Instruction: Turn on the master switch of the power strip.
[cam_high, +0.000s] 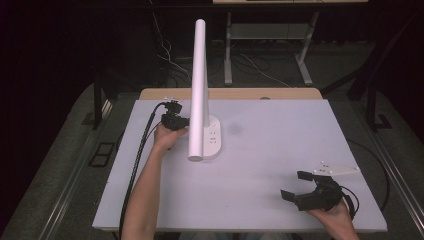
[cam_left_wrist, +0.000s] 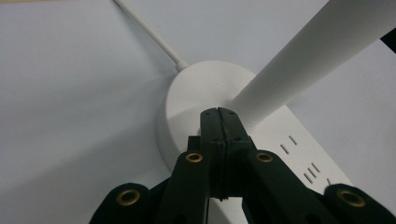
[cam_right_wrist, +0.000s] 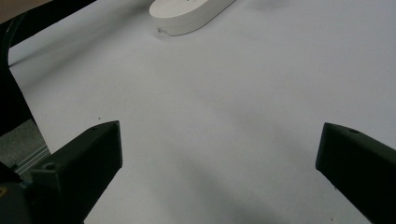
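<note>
On the white tabletop, the left claw sits at about 10 o'clock, jaws pressed together with nothing between, tips on the lamp base. Its own view reveals socket slots and a thin white cord leaving the base. At 4 o'clock, the right claw gapes wide, well apart from the lamp.

On one white table stands one white lamp base with built-in sockets, carrying one long white tube and one thin white cord, with two black grippers, left and right.
</note>
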